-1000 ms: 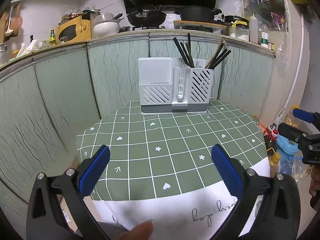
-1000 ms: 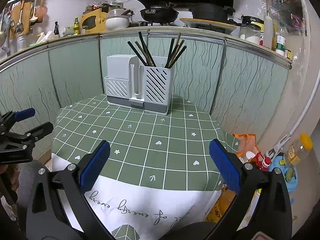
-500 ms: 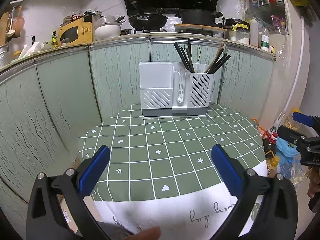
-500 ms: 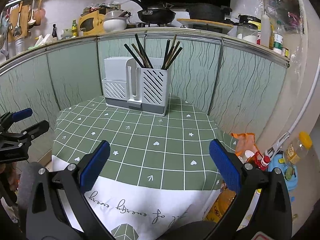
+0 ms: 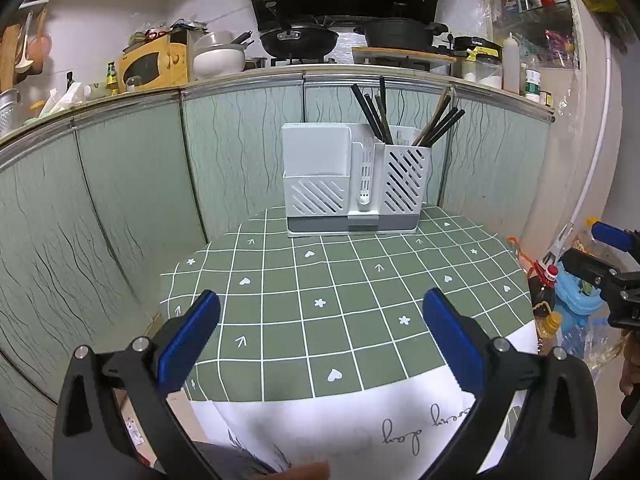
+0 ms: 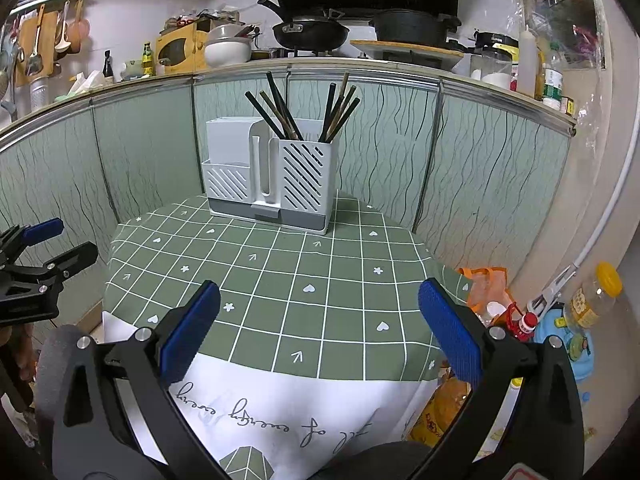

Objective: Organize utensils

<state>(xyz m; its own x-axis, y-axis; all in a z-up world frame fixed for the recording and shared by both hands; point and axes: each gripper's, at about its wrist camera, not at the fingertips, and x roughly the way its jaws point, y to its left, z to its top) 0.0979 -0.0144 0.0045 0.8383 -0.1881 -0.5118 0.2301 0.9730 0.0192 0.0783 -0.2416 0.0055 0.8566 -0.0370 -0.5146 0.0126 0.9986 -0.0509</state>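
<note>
A white slotted utensil holder [image 5: 354, 184] stands at the far edge of the round table [image 5: 344, 304], and it also shows in the right wrist view [image 6: 272, 184]. Several dark chopsticks [image 5: 404, 116] stand upright in its right compartment, also seen from the right wrist [image 6: 304, 108]. My left gripper [image 5: 320, 340] is open and empty above the table's near edge. My right gripper [image 6: 318, 336] is open and empty, also near the front edge. Each gripper shows at the side of the other's view: the right gripper [image 5: 608, 264], the left gripper [image 6: 36, 256].
A green checked cloth covers the table [image 6: 320, 280]. Green patterned panels [image 5: 120, 200] enclose the table behind and to the left. A counter above holds pans [image 5: 298, 40] and a bowl [image 5: 218, 58]. Bottles and bags [image 6: 560, 320] sit on the floor at the right.
Both views have drifted slightly, with the holder shifting a little in frame. Both grippers stay open and empty.
</note>
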